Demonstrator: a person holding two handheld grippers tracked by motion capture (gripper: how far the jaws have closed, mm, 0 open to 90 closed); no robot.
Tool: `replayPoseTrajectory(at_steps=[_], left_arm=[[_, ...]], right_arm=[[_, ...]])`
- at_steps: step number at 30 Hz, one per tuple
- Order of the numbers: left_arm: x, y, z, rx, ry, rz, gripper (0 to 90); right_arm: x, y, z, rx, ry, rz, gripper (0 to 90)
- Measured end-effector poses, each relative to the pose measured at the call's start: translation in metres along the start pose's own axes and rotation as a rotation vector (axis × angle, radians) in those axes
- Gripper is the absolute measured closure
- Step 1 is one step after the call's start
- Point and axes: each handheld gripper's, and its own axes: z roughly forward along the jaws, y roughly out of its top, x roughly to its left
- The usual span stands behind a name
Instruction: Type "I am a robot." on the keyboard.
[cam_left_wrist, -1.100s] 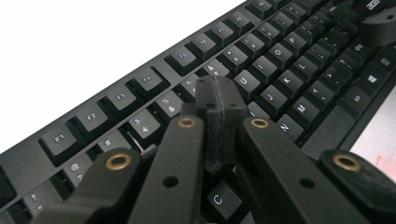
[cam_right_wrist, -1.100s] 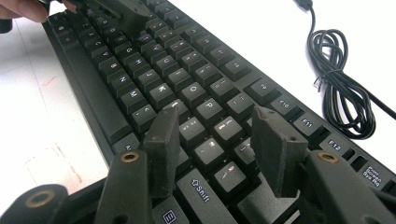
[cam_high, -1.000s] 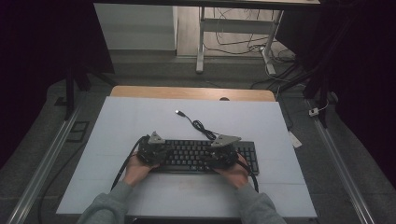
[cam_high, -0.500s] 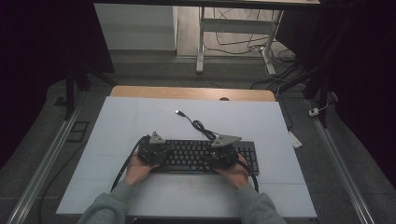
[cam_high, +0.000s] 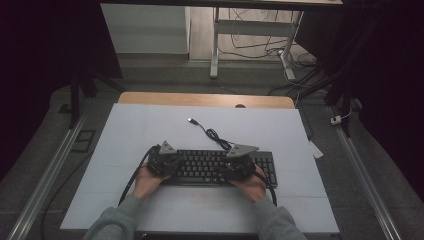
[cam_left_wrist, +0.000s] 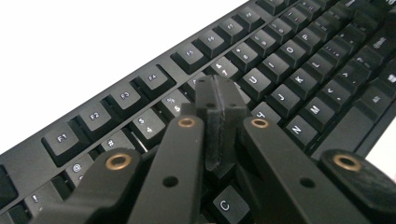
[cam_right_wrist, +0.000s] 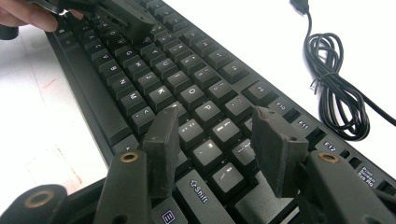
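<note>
The left gripper (cam_left_wrist: 219, 116) has its two black fingers (cam_left_wrist: 229, 100) pressed flat together with nothing between them. Their joined tip sits low over the number row of the black rectangular plastic keyboard (cam_left_wrist: 289, 60), around the 5 and 6 keys; whether it touches a key cannot be told. In the high view this left gripper (cam_high: 162, 161) sits over the keyboard's left end, with a hand (cam_high: 146, 182) behind it.

The right gripper (cam_right_wrist: 219, 144) has its fingers (cam_right_wrist: 161, 147) spread well apart and grasps nothing. The fingers straddle a patch of keys near the right Shift key, on the right part of the keyboard (cam_right_wrist: 187, 74). The high view shows the right gripper (cam_high: 239, 162) over the keyboard's right half, the other hand (cam_high: 252, 186) behind it.

The keyboard (cam_high: 212, 167) lies flat on the pale blue-white tabletop (cam_high: 150, 125), in the near half and about mid-width. Its long axis runs left to right, with the function-key row on the far side and the space bar on the near side toward the person.

A thin black cable (cam_high: 215, 135), partly bundled in a loose coil (cam_right_wrist: 334, 93), leads from the keyboard's far edge toward the far left and ends in a free USB plug (cam_high: 191, 120) lying on the tabletop.
</note>
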Motion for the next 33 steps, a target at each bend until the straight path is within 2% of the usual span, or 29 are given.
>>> replayPoseTrajectory(at_steps=[8,16,23,28,33], left_arm=[[0.002,0.000,-0.010,-0.025,-0.010,-0.008,85.0],[0.007,-0.002,-0.030,-0.061,-0.038,-0.037,65.5],[0.009,-0.011,-0.045,-0.057,-0.027,-0.046,49.2],[0.012,-0.019,-0.051,-0.052,-0.019,-0.067,42.4],[0.015,-0.025,-0.057,-0.050,-0.012,-0.075,39.3]], right_arm=[[0.000,0.000,-0.001,-0.001,-0.002,0.000,52.0],[-0.001,0.000,-0.002,0.000,-0.010,0.002,51.9],[-0.002,-0.001,-0.002,0.004,-0.008,0.006,51.5],[-0.003,-0.001,-0.002,0.005,-0.010,0.007,51.3],[-0.004,-0.001,-0.003,0.008,-0.012,0.004,51.1]])
